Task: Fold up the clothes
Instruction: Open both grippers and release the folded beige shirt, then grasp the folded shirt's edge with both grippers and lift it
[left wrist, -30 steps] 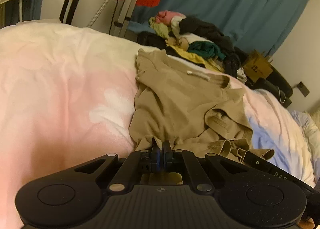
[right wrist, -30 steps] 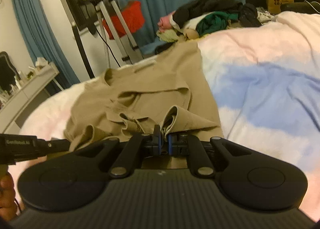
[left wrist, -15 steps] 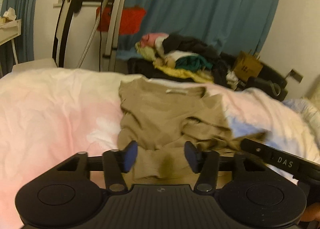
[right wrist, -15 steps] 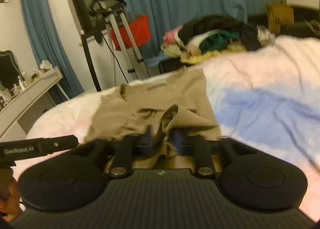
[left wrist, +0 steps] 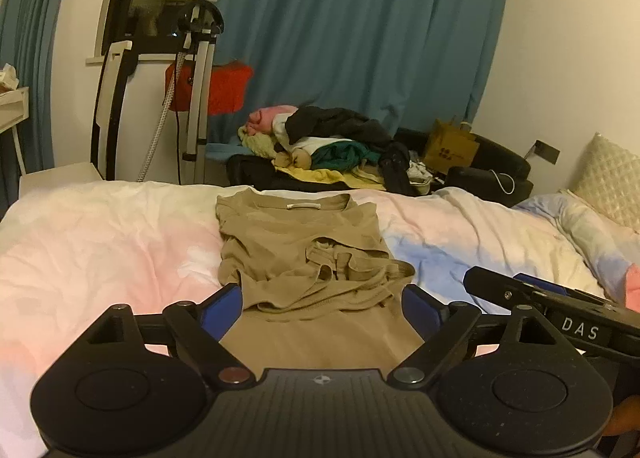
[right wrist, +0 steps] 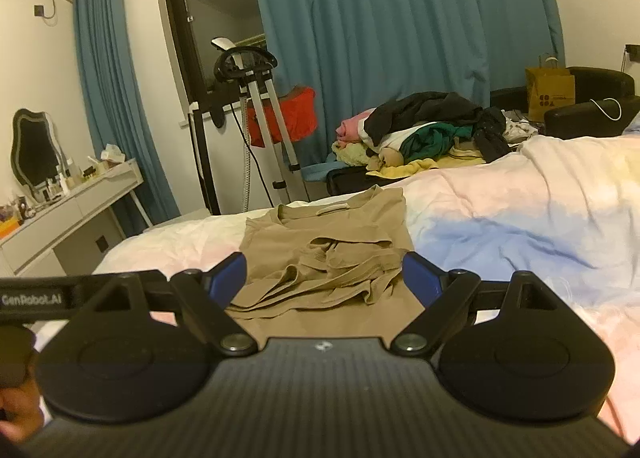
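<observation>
We look across a bedroom with teal curtains [left wrist: 360,37] and a bed [left wrist: 100,250] under a pastel pink and blue duvet. At ten o'clock in the right wrist view stands a white dressing bench [right wrist: 76,209]. At twelve o'clock the tan shirt [left wrist: 304,250] lies on the bed, its lower part turned up over the middle in a rumpled fold; a pile of unfolded clothes [left wrist: 332,145] waits beyond it. We judge one fold made, with smoothing, further folds and the pile left. Our left hand-held gripper [left wrist: 322,306] and right hand-held gripper [right wrist: 324,278] both hang released, jaws wide, above the shirt's near edge. A second ago both were clamped on the tan cloth; now they have let go and pulled back.
</observation>
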The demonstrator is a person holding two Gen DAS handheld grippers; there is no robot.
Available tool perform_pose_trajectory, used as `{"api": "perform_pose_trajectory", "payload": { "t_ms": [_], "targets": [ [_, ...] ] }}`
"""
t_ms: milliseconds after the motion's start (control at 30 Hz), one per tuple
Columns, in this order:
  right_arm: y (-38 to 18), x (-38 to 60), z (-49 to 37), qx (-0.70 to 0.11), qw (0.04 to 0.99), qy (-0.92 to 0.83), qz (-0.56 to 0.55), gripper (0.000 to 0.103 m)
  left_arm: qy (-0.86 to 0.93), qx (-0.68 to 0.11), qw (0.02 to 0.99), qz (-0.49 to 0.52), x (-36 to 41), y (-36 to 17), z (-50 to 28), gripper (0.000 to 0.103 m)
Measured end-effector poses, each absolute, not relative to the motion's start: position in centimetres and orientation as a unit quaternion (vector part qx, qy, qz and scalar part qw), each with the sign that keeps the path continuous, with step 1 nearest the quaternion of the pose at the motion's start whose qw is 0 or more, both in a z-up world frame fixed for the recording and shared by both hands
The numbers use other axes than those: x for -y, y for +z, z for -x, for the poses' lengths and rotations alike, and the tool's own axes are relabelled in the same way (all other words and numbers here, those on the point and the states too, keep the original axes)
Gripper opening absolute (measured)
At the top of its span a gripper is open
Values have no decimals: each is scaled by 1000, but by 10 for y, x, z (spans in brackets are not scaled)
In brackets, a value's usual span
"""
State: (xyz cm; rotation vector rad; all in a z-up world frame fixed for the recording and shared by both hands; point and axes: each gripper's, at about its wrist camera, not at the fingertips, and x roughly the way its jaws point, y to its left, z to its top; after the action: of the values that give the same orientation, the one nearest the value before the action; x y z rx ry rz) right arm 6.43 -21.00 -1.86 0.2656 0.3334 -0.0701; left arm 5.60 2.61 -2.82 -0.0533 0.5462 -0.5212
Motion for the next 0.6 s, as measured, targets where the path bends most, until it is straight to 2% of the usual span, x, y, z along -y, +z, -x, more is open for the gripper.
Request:
{"api": "perform_pose_trajectory", "payload": {
  "t_ms": [233,400,600],
  "targets": [
    [-24,213,-56,-170,974,-51,-139,86,-285,-373,872,138,-44,-56,-51,89],
    [-28,216,-58,-177,972,-54,-145,86,-275,-470,805,236,-52,-102,-75,88],
    [-33,215,-63,-190,969,-56,-148,86,-229,-536,736,346,-61,-162,-98,84]
  ]
}}
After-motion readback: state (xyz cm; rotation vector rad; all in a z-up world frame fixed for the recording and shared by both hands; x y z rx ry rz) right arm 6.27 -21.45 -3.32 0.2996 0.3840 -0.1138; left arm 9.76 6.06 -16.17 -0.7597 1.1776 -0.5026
